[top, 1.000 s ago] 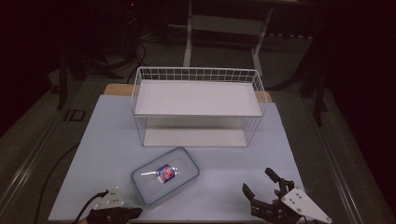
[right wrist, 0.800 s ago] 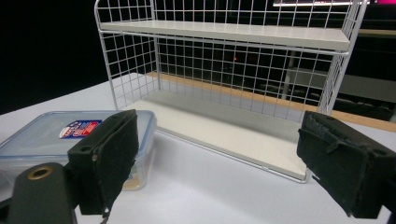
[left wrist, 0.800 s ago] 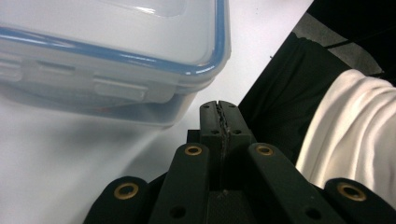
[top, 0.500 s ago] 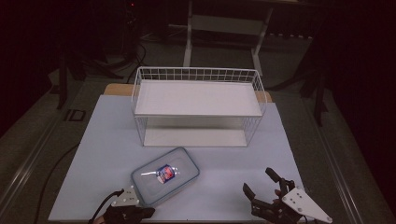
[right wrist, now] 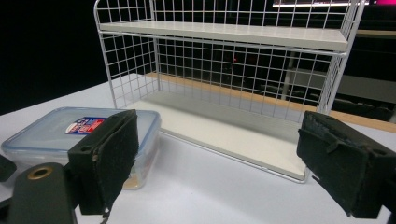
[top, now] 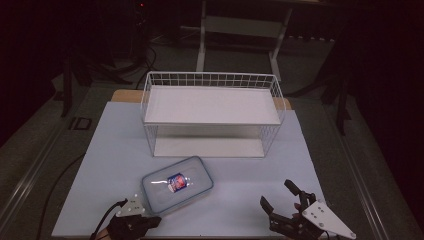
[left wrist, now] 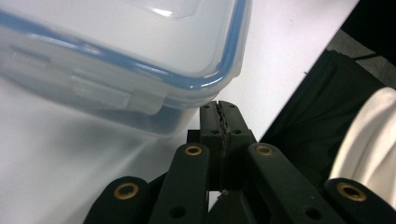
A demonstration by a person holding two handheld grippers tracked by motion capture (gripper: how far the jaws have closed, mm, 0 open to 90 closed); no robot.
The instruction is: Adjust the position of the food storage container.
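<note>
My left gripper [top: 150, 220] has come forward from the table's near edge over the past second and now sits with its closed tips just against the near corner of the plastic box [top: 177, 184]; in the left gripper view the jaws are pressed together with nothing between them, right below the blue-rimmed lid [left wrist: 140, 60]. I judge this as the start of a nudge or a probe at the box, not a grab, since shut jaws cannot take it. My right gripper [top: 286, 202] waits to the right of the box, well apart from it, jaws spread wide and empty. The box lies in front of the wire rack [top: 212, 112], lid on and latched; a small labelled sticker [top: 176, 181] shows on the lid. I cannot tell what is inside. Both rack shelves are bare.
</note>
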